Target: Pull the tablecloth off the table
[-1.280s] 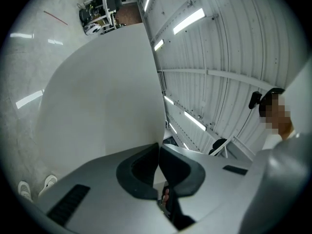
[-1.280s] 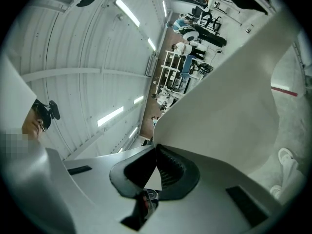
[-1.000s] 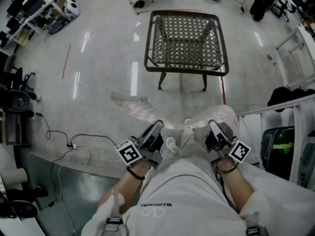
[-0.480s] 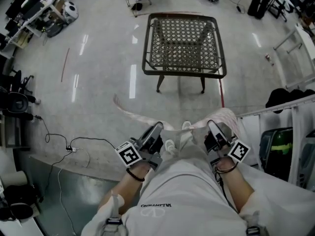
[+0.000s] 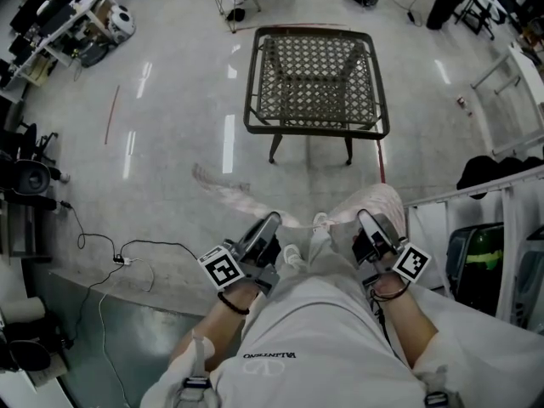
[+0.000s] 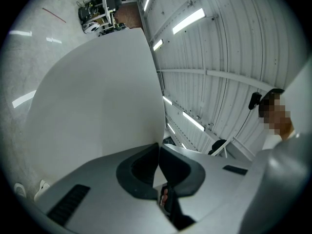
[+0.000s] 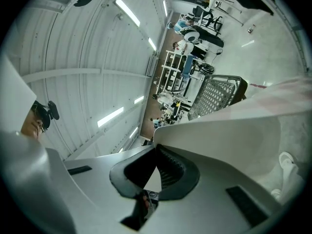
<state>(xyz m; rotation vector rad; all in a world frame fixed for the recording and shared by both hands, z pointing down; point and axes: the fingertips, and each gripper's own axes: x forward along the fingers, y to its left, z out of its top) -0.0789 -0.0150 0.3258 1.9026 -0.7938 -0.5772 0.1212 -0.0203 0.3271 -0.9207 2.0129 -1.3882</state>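
Tablecloth (image 5: 234, 192) closer, off table (image 5: 316, 127), L tool (image 5: 273, 219), R tool (image 5: 365, 218) pinching it, cable (image 5: 121, 260) near

The tablecloth (image 5: 234, 189) is pale, pinkish white and fully off the table (image 5: 314, 128). It lies crumpled across the floor in the middle of the head view, one tail trailing to the left. Its near edge is pinched in the left gripper (image 5: 272, 221) and the right gripper (image 5: 367, 219). The table stands upright at upper centre, a dark metal frame with a bare lattice top.
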